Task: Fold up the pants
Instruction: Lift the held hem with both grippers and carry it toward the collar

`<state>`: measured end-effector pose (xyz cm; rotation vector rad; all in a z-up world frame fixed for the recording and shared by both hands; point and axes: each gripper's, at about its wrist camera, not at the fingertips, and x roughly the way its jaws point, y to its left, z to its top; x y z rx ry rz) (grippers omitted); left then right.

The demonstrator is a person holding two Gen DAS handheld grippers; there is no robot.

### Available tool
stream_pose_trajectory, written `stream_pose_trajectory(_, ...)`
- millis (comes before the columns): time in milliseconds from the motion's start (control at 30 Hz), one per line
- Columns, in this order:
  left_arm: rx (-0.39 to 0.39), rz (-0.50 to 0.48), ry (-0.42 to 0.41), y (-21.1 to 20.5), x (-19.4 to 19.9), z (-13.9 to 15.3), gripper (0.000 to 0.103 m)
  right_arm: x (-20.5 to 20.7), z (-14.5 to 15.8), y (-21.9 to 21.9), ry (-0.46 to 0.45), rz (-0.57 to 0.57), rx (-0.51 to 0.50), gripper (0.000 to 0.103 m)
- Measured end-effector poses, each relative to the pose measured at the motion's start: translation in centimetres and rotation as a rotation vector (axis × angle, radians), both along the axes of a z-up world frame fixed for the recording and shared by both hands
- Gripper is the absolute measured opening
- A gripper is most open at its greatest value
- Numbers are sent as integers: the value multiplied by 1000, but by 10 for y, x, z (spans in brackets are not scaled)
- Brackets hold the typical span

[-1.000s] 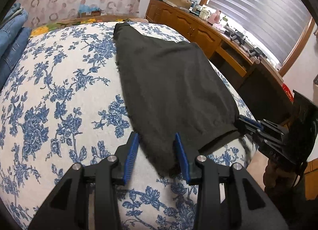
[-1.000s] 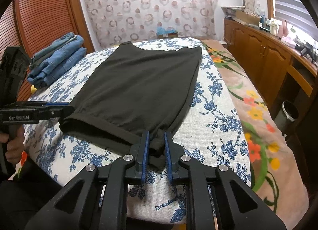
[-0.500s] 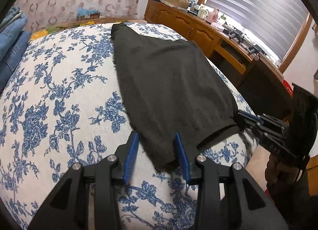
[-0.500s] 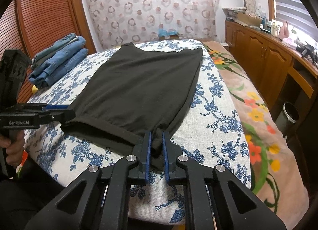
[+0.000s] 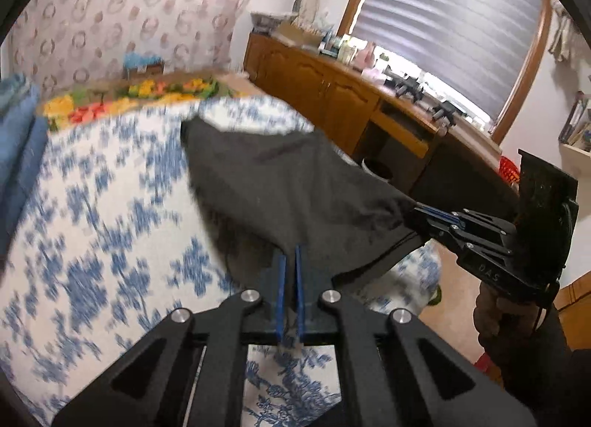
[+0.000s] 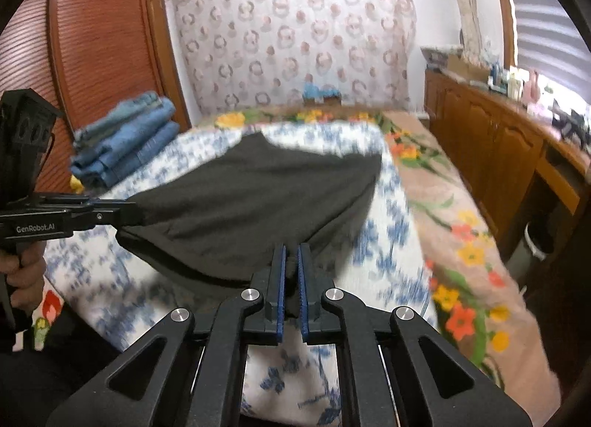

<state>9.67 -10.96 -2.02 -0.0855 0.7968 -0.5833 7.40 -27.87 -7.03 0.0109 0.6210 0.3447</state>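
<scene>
Both grippers, left gripper (image 5: 290,264) at 6 o'clock and right gripper (image 6: 291,260), are clamped on the near hem of the dark grey fabric pants (image 6: 258,198), lifting it off the blue-flowered bed (image 5: 92,212); the fold seems barely begun.

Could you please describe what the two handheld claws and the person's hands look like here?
Both are matte black, angular linkage frames with silver pivot bolts and ridged blue finger pads. The left claw shows white "GenRobot.AI" lettering on its side and a boxy black rear housing. The right claw bears faint lettering. Bare hands grip pistol handles; dark sleeves show.
</scene>
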Motion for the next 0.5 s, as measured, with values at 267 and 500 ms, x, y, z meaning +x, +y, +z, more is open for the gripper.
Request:
stream_pose_trajectory(267,-32,23,-135,18,-3,71,0,0,80,16,-167,55,-13,2)
stream_pose_trajectory(500,-46,74,-254,47,0,132,0,11,138,42,-286,108,-39,2)
